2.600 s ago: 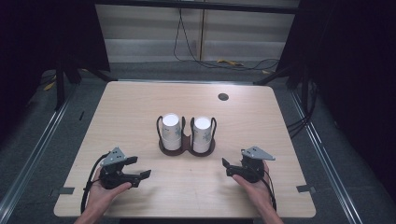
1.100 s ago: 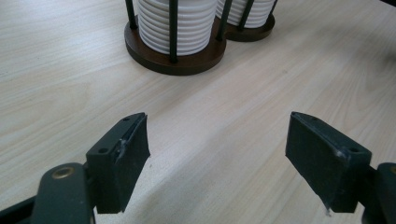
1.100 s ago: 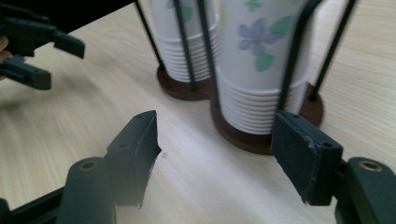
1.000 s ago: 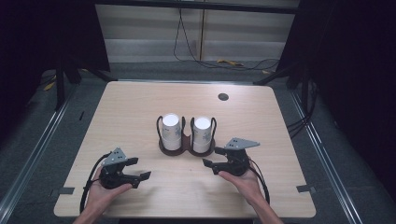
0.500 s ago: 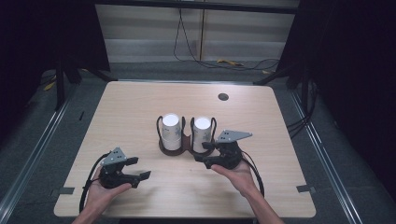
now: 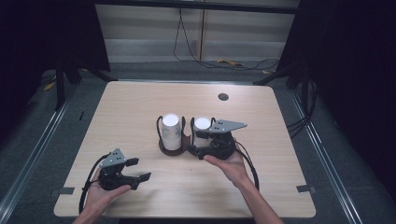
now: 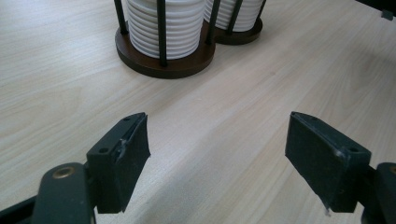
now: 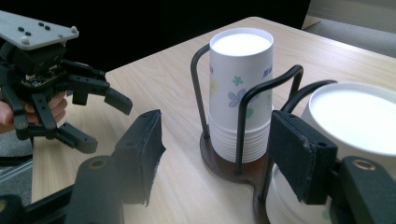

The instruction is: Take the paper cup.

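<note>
lying bare, pale wood table (image 6: 140,107), grey floor (image 6: 56,135), dark curtains (image 6: 42,32)

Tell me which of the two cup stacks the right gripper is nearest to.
The right-hand cup stack in the holder: the right gripper, jaws open, sits against its side of the holder, while the left-hand cup stack stands farther off.

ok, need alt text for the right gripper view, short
The right tool's two black jaws stand open in the foreground, close to a dark wire holder with two stacks of upside-down white paper cups. The far stack has a flower print; the near stack sits at the right jaw. At left, over the wooden table, a hand holds the left tool, open.
</note>
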Motion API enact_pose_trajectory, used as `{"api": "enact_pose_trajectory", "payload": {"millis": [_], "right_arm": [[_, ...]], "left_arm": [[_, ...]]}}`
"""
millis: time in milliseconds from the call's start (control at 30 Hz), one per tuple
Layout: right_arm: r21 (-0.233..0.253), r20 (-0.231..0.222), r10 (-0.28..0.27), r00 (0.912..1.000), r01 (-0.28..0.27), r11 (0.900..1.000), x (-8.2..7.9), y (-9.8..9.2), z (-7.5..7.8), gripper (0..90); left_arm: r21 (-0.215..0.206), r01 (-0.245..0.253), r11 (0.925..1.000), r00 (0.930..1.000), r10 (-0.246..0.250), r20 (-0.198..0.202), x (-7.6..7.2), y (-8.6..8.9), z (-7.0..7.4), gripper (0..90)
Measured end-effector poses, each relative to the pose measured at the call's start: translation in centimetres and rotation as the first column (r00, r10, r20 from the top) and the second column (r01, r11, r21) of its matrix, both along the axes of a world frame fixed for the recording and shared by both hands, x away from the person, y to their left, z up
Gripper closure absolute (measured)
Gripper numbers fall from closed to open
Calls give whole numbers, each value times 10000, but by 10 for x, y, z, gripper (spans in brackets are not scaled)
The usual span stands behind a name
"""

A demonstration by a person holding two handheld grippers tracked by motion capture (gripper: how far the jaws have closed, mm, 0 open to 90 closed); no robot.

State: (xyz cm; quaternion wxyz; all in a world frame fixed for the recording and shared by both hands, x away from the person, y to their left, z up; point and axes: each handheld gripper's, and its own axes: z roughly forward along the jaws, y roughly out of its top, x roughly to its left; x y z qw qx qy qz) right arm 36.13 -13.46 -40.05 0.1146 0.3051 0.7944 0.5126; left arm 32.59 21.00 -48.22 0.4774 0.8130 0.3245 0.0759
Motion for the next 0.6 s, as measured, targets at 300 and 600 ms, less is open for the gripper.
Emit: {"api": "enact_pose_trajectory", "payload": {"millis": [300, 600], "right_arm": [[164, 131, 132, 9998, -134, 9998, 15, 16, 11, 372], [147, 129, 201, 9997, -203, 9997, 31, 32, 19, 356]], "left_arm": [[28, -29, 10000, 10000, 29, 62, 0, 0, 0, 218], [11, -14, 10000, 10000, 14, 89, 1, 1, 0, 218]]}}
